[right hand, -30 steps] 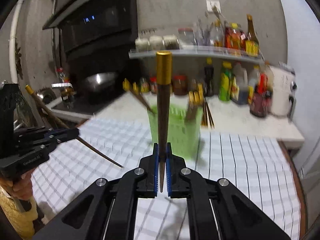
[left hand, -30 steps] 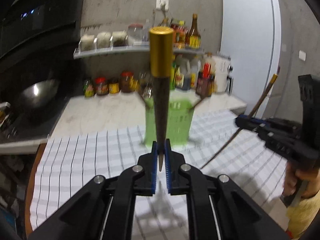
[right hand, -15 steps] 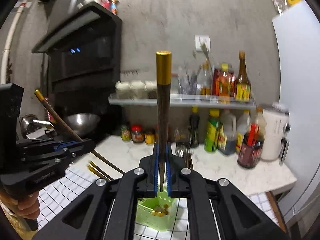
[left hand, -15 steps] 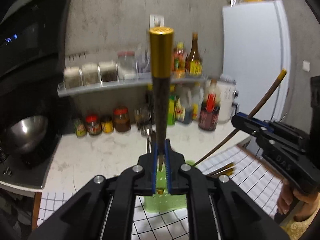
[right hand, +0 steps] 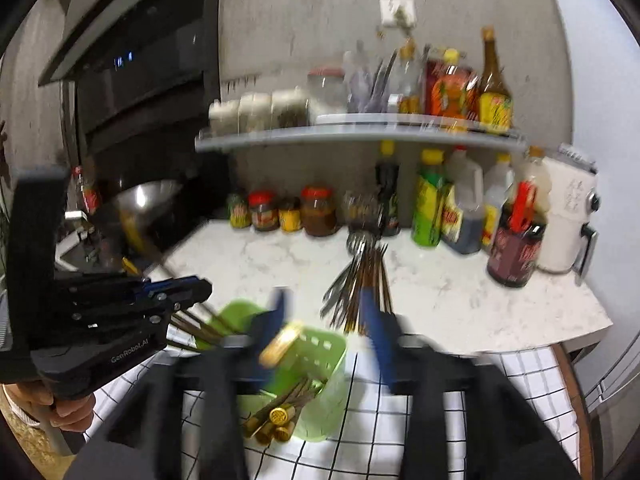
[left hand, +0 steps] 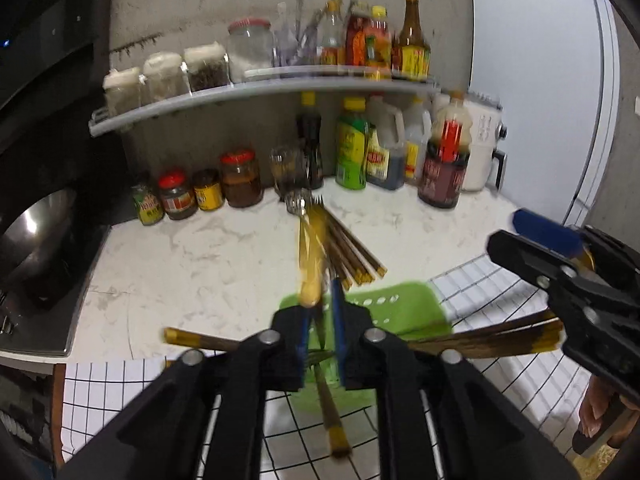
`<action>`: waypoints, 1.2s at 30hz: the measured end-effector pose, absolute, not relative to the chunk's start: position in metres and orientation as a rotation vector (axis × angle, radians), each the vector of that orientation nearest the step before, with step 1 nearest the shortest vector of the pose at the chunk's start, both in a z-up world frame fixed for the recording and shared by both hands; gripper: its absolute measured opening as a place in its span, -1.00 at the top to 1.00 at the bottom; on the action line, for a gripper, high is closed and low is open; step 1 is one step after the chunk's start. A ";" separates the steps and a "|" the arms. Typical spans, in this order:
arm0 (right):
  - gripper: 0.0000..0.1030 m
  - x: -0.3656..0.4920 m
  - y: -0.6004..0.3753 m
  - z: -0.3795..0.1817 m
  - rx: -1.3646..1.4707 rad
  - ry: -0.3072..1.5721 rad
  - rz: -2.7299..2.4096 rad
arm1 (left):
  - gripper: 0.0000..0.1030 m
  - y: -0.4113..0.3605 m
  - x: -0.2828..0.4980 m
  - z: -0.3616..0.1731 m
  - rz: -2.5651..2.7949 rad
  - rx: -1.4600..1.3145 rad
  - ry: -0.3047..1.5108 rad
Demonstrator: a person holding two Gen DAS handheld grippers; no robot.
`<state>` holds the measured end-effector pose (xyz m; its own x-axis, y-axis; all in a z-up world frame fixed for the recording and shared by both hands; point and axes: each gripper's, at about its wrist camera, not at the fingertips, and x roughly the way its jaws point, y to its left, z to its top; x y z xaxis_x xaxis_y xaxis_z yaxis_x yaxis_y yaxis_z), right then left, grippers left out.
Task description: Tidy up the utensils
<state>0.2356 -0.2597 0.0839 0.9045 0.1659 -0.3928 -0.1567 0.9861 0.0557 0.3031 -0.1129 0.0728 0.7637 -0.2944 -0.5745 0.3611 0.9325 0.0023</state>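
Over the green basket: left gripper and right gripper both opening, blurry chopsticks maybe slipping free.

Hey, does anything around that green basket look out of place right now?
Yes. The green basket holds chopsticks, but a loose pile of chopsticks and forks still lies on the marble counter behind it, and one chopstick lies apart, left of the basket.

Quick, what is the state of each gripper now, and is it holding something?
Left gripper: jaws opening, gold-capped chopstick slipping free between them.
Right gripper: jaws opening wide, its chopstick dropping toward the green basket.
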 end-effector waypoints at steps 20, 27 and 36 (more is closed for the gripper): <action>-0.83 0.034 -0.258 0.056 0.055 0.505 0.136 | -0.88 -0.047 0.093 0.057 -0.103 0.061 0.605; -0.87 -0.008 -0.248 0.022 0.022 0.589 0.090 | -0.88 -0.046 0.049 0.016 -0.059 0.071 0.705; -0.88 -0.028 -0.258 -0.008 0.017 0.658 -0.011 | -0.88 -0.048 0.021 -0.009 -0.080 0.091 0.789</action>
